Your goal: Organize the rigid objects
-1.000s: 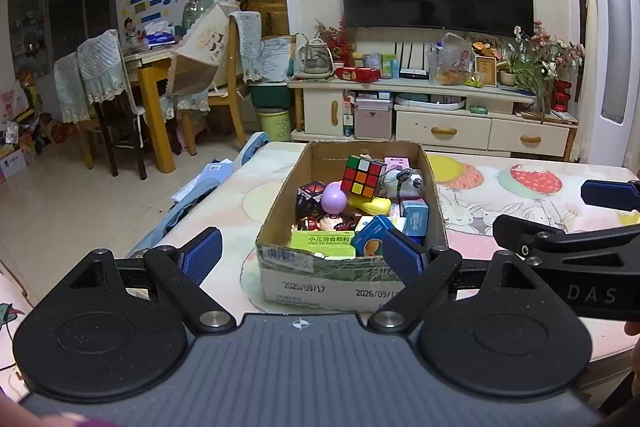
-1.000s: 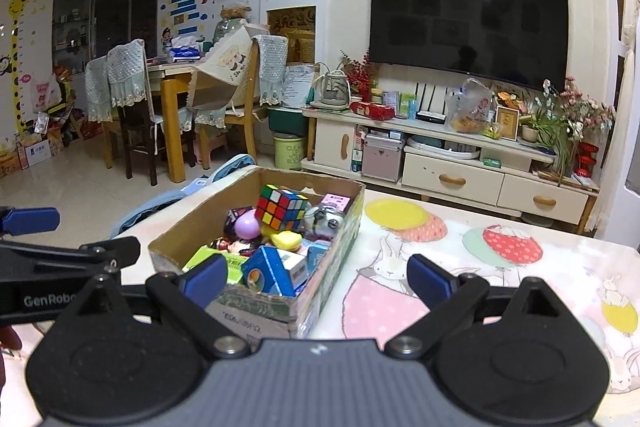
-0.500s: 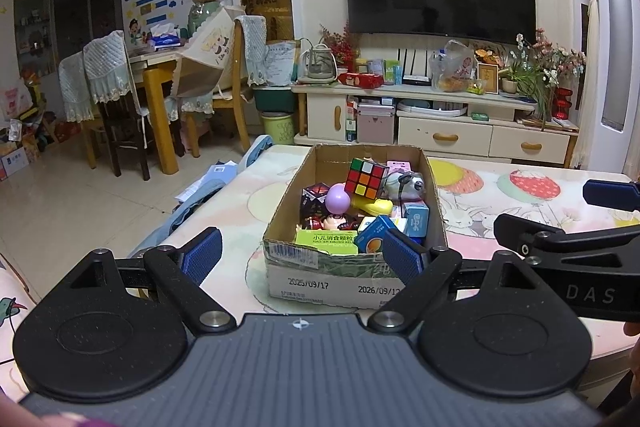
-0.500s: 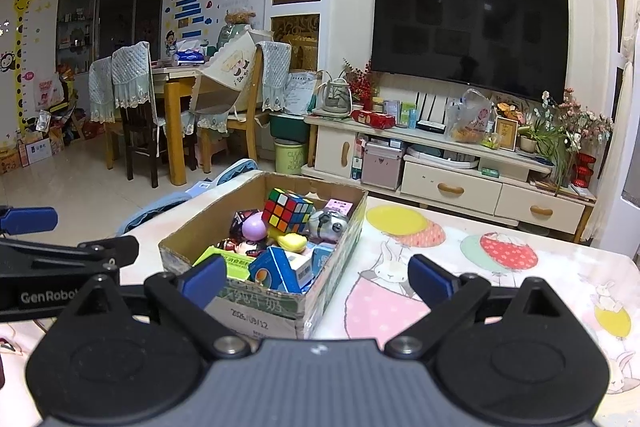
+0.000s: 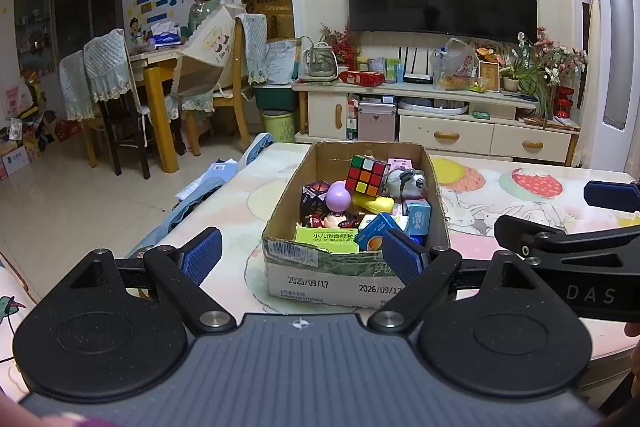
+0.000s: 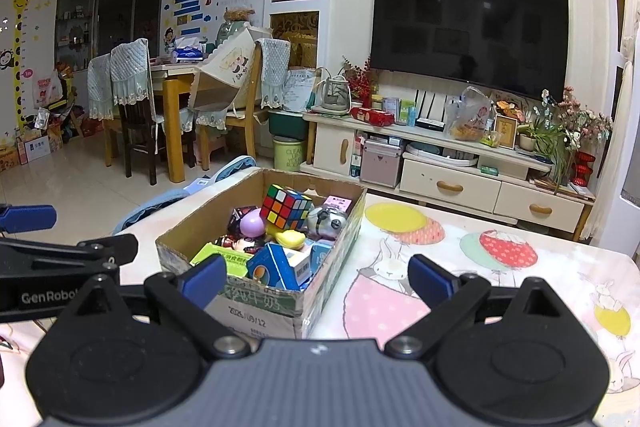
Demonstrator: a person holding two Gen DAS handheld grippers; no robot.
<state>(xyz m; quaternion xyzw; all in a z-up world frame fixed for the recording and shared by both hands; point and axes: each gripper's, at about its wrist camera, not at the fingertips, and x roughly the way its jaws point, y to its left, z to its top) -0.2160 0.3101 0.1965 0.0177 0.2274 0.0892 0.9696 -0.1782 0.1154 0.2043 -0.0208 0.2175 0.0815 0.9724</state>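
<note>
Both tongs agape, empty; cardboard box near table edge

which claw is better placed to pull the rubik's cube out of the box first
Probably left. The left claw is open and lined up with the cardboard box, the rubik's cube straight ahead. The right claw, also open, points past the box's right wall.

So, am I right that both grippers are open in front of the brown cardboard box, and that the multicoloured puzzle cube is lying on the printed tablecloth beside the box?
Not quite: the multicoloured puzzle cube is inside the brown cardboard box, perched on top of the other items, not on the printed tablecloth. Both wrist views show this. The rest holds: the left gripper and right gripper are both open in front of the box.
</note>
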